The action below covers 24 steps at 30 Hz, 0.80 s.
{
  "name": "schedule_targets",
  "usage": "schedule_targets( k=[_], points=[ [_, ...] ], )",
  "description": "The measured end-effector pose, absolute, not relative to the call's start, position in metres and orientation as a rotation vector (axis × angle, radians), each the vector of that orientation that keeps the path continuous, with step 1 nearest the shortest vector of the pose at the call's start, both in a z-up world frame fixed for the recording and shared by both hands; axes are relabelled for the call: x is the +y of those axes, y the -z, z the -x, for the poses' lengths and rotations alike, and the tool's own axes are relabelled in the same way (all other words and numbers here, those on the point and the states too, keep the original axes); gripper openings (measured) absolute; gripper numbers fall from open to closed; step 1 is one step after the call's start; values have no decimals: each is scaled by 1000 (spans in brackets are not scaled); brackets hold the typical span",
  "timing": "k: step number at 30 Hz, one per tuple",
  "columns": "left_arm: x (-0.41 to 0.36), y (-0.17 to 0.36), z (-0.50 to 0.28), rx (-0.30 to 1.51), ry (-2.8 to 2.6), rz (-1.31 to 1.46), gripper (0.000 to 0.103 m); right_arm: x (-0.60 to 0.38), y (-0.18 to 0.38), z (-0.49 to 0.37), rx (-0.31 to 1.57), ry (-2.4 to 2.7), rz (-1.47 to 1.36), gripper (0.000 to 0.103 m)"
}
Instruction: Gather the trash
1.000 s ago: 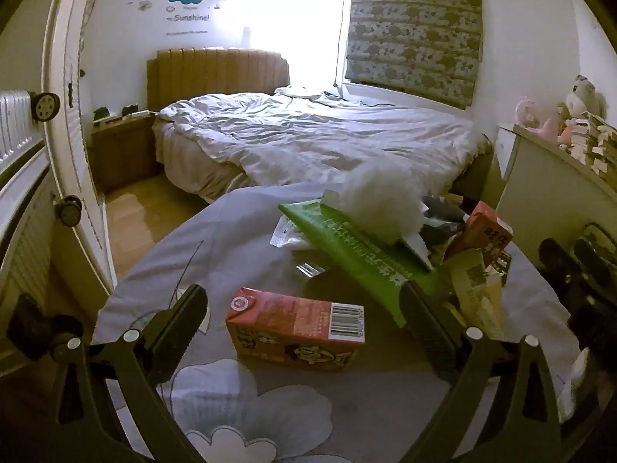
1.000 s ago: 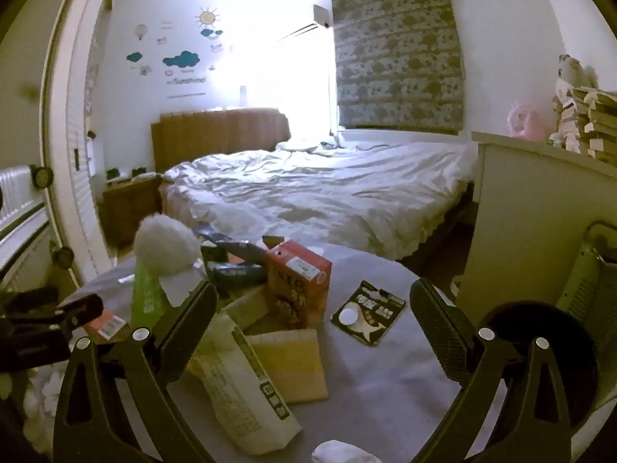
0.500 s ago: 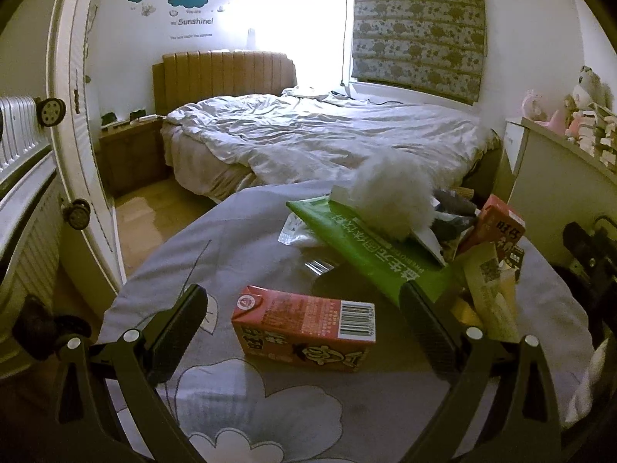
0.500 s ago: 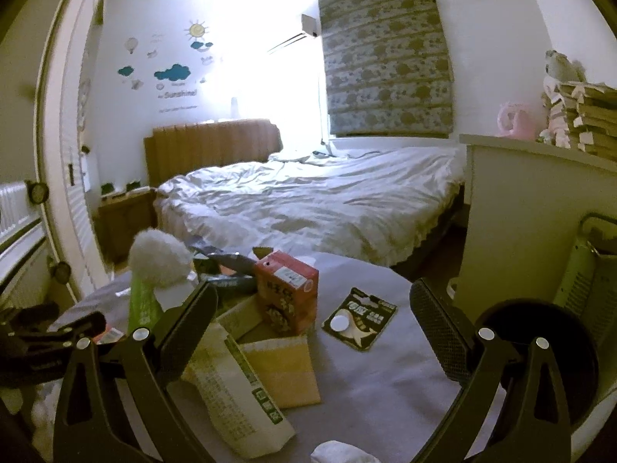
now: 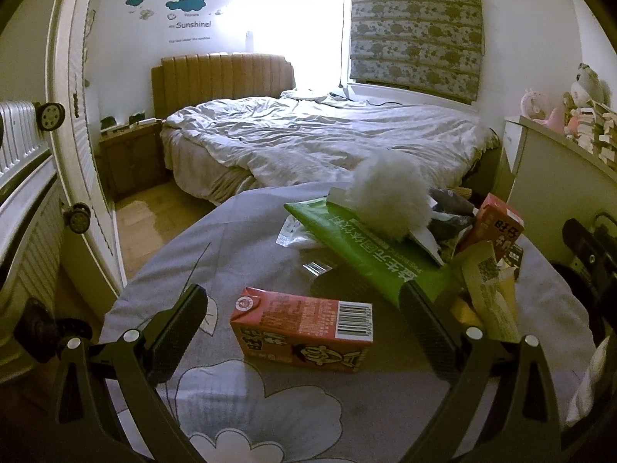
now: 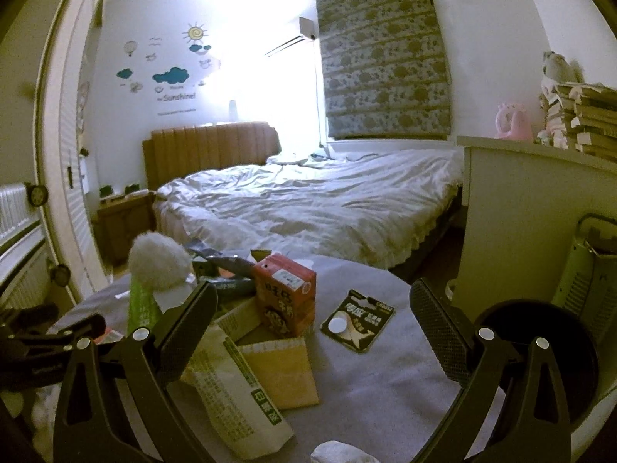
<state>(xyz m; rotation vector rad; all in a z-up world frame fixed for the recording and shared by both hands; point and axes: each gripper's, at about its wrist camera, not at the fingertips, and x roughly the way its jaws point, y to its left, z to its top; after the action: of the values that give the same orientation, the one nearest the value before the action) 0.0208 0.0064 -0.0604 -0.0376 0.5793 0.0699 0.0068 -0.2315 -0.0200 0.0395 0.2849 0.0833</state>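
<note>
A red drink carton [image 5: 304, 328] lies on its side on the grey round table [image 5: 231, 254], between the fingers of my open, empty left gripper [image 5: 304, 332]. Behind it lie a green packet [image 5: 366, 254], a white fluffy ball [image 5: 389, 196] and a second red carton [image 5: 497, 223] standing upright. In the right wrist view my right gripper [image 6: 312, 328] is open and empty above the table; the upright red carton [image 6: 285, 293], a black card packet [image 6: 358, 320], a yellow envelope [image 6: 281, 370] and a white printed bag [image 6: 239, 397] lie between and around its fingers.
A dark round bin [image 6: 540, 351] sits at the table's right edge. A white cabinet [image 6: 532, 208] with stacked books and toys stands to the right. An unmade bed [image 5: 320, 139] lies behind. A radiator [image 5: 23, 200] and white door are on the left.
Both grippers have drifted slightly; the left view has tilted up a little and the lying carton sits a bit lower and more central. Nothing was grasped.
</note>
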Motion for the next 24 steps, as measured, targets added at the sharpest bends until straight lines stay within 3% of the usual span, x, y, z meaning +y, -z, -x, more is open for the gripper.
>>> schedule_targets(
  k=[24],
  points=[
    [5,62,-20,586,-70,39,98,-231,21,-7,296,-81,-35,99]
  ],
)
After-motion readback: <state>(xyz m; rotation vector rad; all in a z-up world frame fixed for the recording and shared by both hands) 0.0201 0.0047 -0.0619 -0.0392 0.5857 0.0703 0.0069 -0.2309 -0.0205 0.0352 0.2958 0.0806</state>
